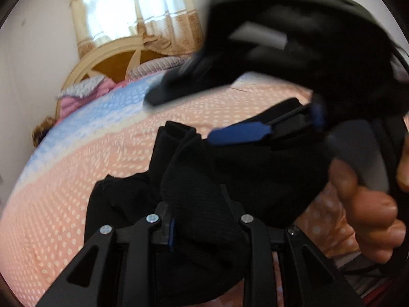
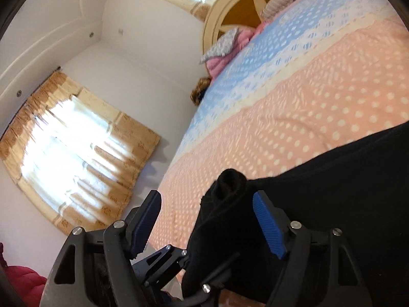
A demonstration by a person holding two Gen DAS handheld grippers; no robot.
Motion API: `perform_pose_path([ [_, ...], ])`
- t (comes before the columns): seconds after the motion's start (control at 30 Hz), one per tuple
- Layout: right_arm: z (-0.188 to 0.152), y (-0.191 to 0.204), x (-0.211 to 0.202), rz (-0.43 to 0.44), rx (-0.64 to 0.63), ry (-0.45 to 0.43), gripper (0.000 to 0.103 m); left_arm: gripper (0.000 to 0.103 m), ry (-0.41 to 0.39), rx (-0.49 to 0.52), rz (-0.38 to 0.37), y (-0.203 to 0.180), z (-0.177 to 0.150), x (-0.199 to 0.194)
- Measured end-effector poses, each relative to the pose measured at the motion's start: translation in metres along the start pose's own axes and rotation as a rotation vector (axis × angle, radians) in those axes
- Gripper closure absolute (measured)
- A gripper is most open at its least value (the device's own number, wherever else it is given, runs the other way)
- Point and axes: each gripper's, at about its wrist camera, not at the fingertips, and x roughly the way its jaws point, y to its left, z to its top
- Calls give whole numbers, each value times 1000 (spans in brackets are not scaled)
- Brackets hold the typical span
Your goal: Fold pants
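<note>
The black pants (image 1: 204, 179) lie bunched on the pink spotted bedspread (image 1: 64, 192). In the left wrist view my left gripper (image 1: 199, 220) is shut on a thick fold of the pants, which hides its fingertips. My right gripper (image 1: 204, 117) crosses above, jaws wide apart, one blue pad (image 1: 237, 133) resting by the cloth; a hand holds its handle. In the right wrist view the right gripper (image 2: 207, 220) is open, with a bunched black edge of the pants (image 2: 230, 199) sitting between its blue pads (image 2: 268, 227), not clamped.
The bedspread (image 2: 294, 115) has a blue band (image 2: 255, 64) toward the headboard (image 2: 230, 12). Pink pillows (image 2: 225, 51) lie by the headboard. A curtained window (image 2: 76, 158) is on the wall left of the bed. A red cushion (image 2: 23, 286) sits at the lower left.
</note>
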Motion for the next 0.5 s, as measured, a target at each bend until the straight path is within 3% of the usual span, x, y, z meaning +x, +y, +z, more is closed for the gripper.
perform_pose_path([
  [0.07,-3,-1,10,-61,-20,39,28,75,-17,40,15,-7,-2,-2],
  [0.13,-7,-4,19,-63,-18,79,33,75,-19,58,20,-12,-4,-2],
  [0.17,-8,-3,23,-55,-28,95,47,74,-15,62,24,-12,-5,-2],
  [0.27,-11,4,34,-127,-106,133,63,67,6,64,17,-12,-6,-2],
  [0.4,-11,-4,46,-166,-106,202,71,61,47,23,-32,2,-10,-4],
  [0.5,-16,-11,46,-152,-79,208,75,52,71,-15,-90,19,-14,-14],
])
